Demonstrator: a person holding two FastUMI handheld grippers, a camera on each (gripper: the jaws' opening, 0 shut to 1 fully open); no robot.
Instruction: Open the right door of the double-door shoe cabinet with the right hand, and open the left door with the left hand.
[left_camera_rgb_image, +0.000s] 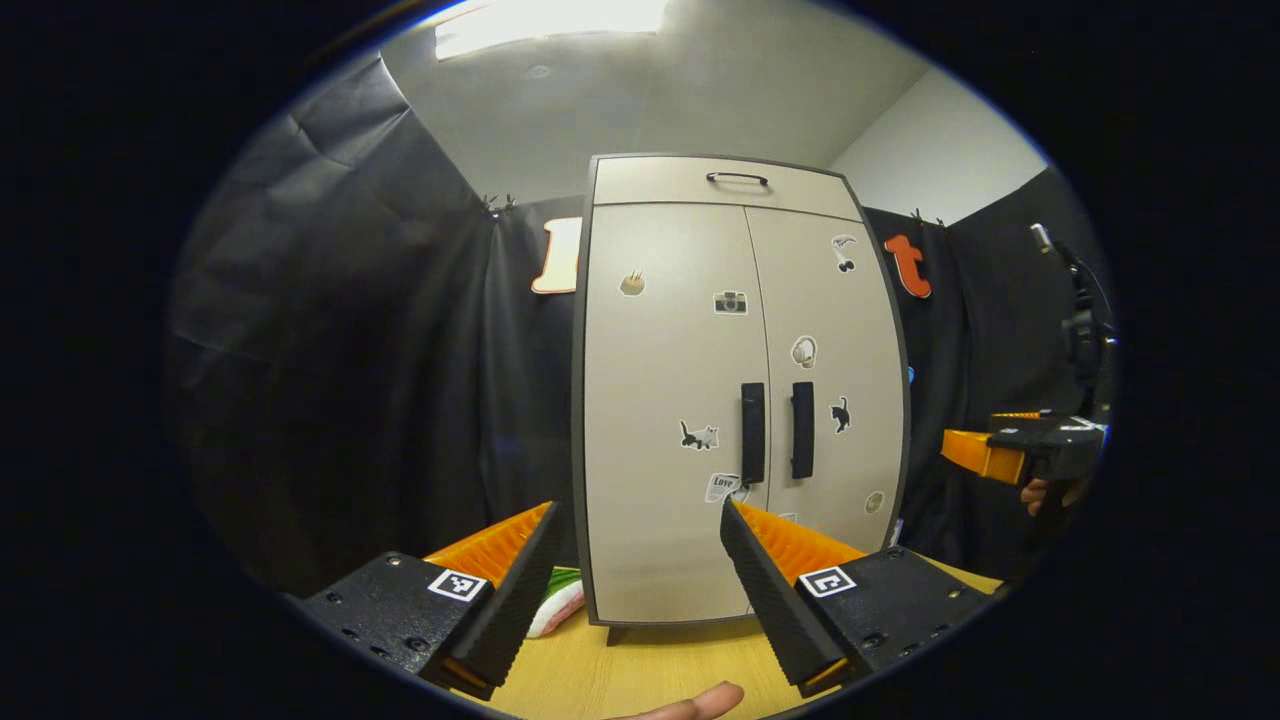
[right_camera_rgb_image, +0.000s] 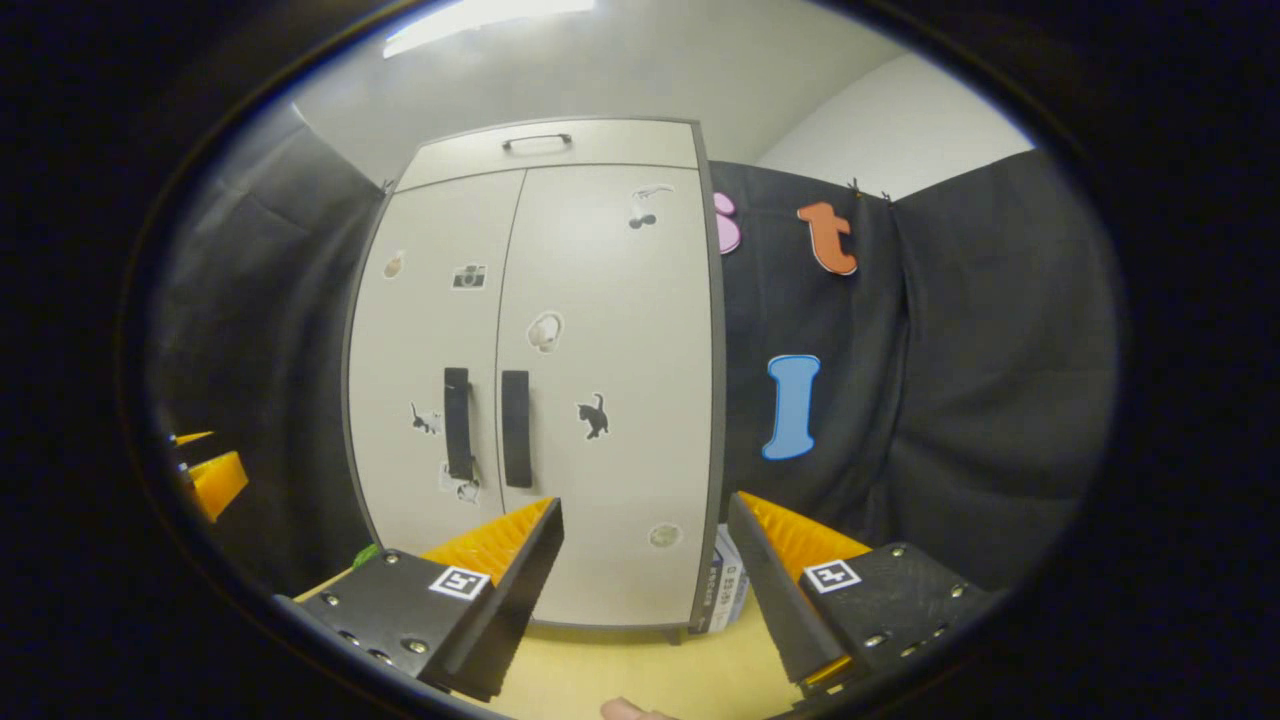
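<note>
— Where does that tall beige double-door shoe cabinet (left_camera_rgb_image: 735, 390) stand?

— On the pale wooden table (left_camera_rgb_image: 650, 675), against the black cloth wall (left_camera_rgb_image: 380, 330).

— And the two black bar handles?

— Side by side at the middle seam: the left-door handle (left_camera_rgb_image: 752, 432), the right-door handle (left_camera_rgb_image: 802, 429) just beside it. A shallow top drawer (left_camera_rgb_image: 725, 184) sits above both doors.

— Anything behind it?

— A white box (right_camera_rgb_image: 728, 585) at its right rear corner.

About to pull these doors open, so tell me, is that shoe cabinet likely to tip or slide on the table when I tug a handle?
The shoe cabinet looks tall and narrow on small feet, so a hard tug could rock it. The wooden table looks smooth, so it may slide. The black handles look rigid and easy to grip.
</note>
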